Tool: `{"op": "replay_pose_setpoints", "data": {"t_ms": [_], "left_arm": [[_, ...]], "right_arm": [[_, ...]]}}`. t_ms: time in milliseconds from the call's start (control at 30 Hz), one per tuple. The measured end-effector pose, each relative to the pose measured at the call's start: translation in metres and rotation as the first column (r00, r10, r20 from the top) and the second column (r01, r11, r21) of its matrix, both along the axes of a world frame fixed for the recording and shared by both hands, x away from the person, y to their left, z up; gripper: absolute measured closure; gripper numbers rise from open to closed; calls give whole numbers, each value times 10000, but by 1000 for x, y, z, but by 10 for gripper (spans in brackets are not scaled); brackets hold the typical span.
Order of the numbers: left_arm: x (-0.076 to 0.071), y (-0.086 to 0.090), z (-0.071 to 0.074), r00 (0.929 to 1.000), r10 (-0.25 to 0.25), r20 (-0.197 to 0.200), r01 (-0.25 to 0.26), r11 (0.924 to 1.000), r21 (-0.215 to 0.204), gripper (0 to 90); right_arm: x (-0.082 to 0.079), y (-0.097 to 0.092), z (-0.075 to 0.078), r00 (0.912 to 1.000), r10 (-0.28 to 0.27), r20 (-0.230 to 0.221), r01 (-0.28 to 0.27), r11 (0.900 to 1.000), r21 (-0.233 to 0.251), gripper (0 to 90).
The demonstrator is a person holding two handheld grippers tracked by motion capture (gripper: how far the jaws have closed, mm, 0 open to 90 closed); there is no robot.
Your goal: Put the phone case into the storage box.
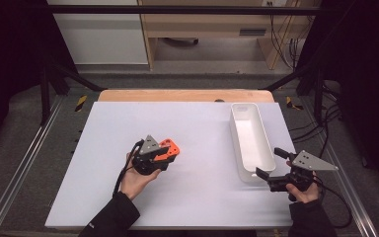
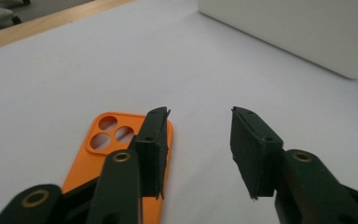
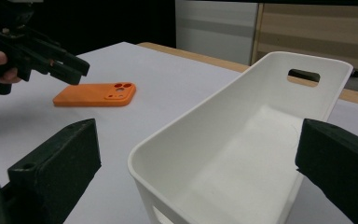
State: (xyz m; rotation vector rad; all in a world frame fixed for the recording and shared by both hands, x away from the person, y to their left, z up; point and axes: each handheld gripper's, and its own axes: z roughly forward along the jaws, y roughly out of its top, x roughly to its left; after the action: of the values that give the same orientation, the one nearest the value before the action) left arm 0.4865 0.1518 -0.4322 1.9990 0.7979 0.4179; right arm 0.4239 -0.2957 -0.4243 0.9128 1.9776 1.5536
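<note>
Left hand-held gripper (image 1: 164, 157): held in the person's left hand (image 1: 137, 180) over the left-centre of the desk (image 1: 197, 197), grey three-cornered plate on top, jaws pointing toward the far right; jaws apart with nothing clamped between them, the gap in the left gripper view showing bare desk. Orange phone case (image 2: 121, 154): lies flat on the desk directly below and slightly to the left of that gripper, camera cut-outs at its far end; in the left gripper view the left jaw stands over the case's right edge and the right jaw is well clear of it; in the right gripper view the gripper hangs above the case (image 3: 95, 95) without touching it, the jaw tips over its near-left end. Right hand-held gripper (image 1: 269, 168): held in the person's right hand (image 1: 303, 190) near the right front corner of the desk, jaws wide apart and holding nothing, set on either side of the near end of the white bin. White bin (image 1: 251, 140): long, open-topped, standing lengthwise on the right part of the desk, a handle slot in its far end wall (image 3: 304, 74); well apart from the phone case.
</note>
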Motion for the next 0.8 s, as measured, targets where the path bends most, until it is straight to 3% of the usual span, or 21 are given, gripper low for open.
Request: {"op": "replay_pose_setpoints", "data": {"t_ms": [167,400,700,800], "left_arm": [[-1,13,12,10000,-27,26,28,9987,-500,431],[-5,28,22,9998,42,188,-28,9972,-743,310],[-10,40,37,9991,124,395,-98,9978,-663,158],[-13,43,43,9986,112,520,-94,9994,-348,102]], "right_arm": [[0,0,0,10000,1,-4,-1,10000,28,4],[0,0,0,10000,-9,-12,9,10000,16,3],[0,0,0,10000,-9,-14,9,10000,-8,4],[0,0,0,10000,1,-9,-1,10000,-6,3]]}}
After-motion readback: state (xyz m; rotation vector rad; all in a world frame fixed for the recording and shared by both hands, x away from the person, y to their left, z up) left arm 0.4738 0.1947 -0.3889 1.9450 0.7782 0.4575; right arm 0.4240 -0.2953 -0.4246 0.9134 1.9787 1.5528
